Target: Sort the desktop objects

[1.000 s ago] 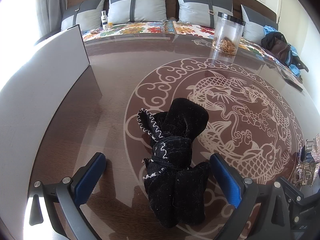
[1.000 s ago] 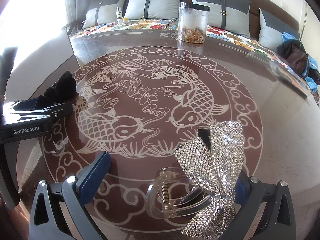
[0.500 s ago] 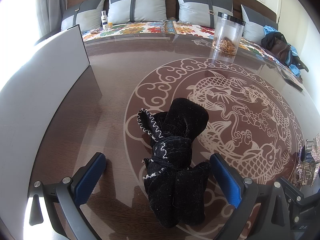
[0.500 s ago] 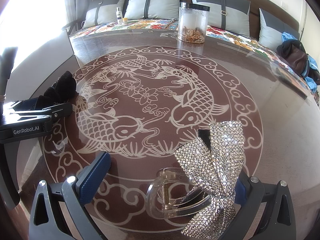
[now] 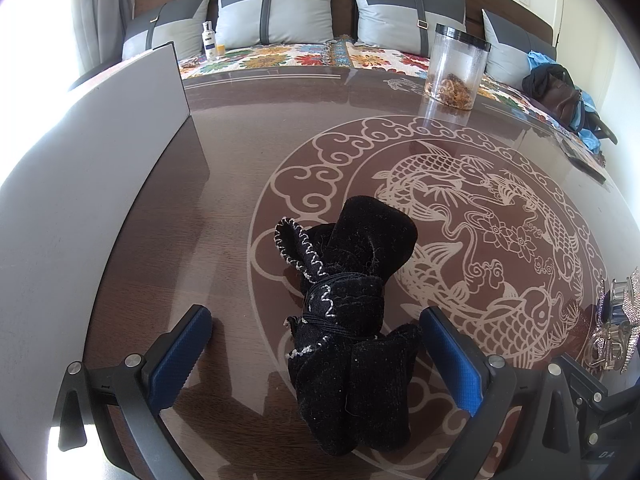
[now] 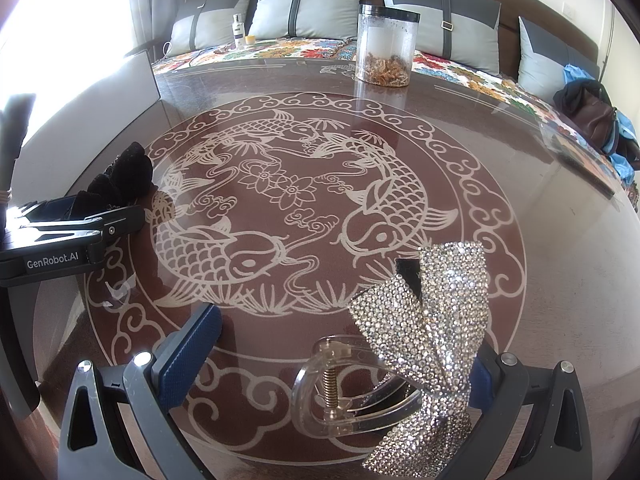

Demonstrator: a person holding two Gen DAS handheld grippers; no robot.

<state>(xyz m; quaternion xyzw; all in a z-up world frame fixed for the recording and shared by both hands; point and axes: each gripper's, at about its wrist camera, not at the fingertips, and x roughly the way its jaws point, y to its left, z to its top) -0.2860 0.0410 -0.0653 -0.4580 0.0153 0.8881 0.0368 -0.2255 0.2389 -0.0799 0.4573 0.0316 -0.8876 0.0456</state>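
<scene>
Left gripper (image 5: 316, 354) sits low over the glass table (image 5: 240, 168), fingers spread wide, and the black velvet bow (image 5: 352, 320) lies between them, brushing the right pad. Over on the other side, the right gripper (image 6: 340, 364) has its fingers wide apart too, with the rhinestone bow clip (image 6: 412, 344) lying flat between them, nearer the right finger. A clear jar (image 6: 386, 46) stands at the far table edge.

A dark glossy table (image 5: 248, 152) etched with a pale fish medallion fills the lower frame. Behind it, across the top, a floral-covered bench (image 5: 280, 54) carries 4 grey cushions (image 5: 276, 14). Bright window light floods the upper left.
</scene>
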